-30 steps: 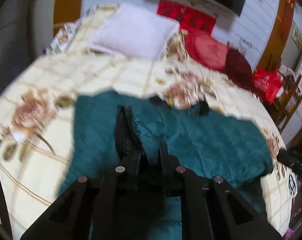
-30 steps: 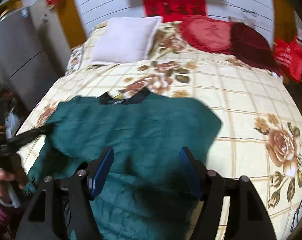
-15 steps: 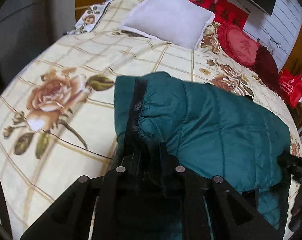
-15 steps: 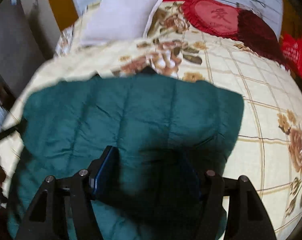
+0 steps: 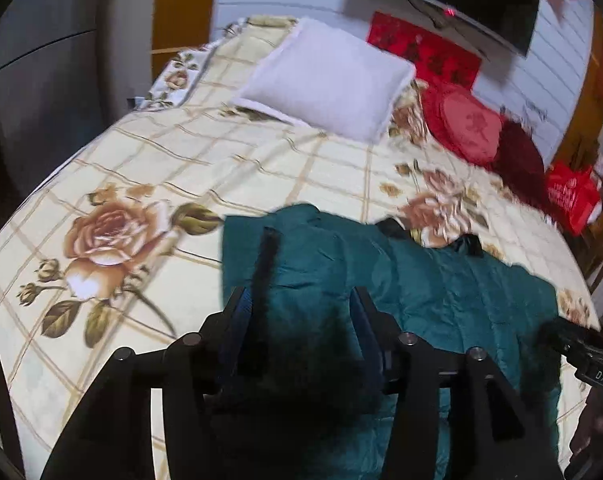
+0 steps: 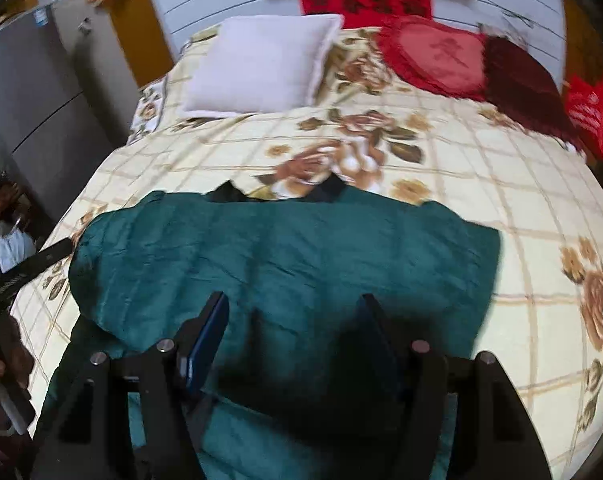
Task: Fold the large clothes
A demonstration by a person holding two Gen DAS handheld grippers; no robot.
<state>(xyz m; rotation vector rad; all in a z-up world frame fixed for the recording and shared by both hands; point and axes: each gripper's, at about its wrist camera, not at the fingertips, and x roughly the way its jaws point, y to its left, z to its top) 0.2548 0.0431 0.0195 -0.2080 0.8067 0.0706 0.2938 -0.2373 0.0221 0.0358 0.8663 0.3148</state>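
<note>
Your left gripper [image 5: 299,312] is opening over the jacket [image 5: 441,292]; right gripper [image 6: 291,328] stands apart; sleeve fold at 9 o'clock done, further folds remain

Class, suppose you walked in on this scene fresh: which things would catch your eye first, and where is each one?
A dark green padded jacket lies spread on the near part of the bed, with both grippers over its near edge; the left gripper is opening over the fabric. The bedspread, cream with big roses, fills the view. At the far end, a white pillow sits left of a red heart-shaped cushion.
</note>
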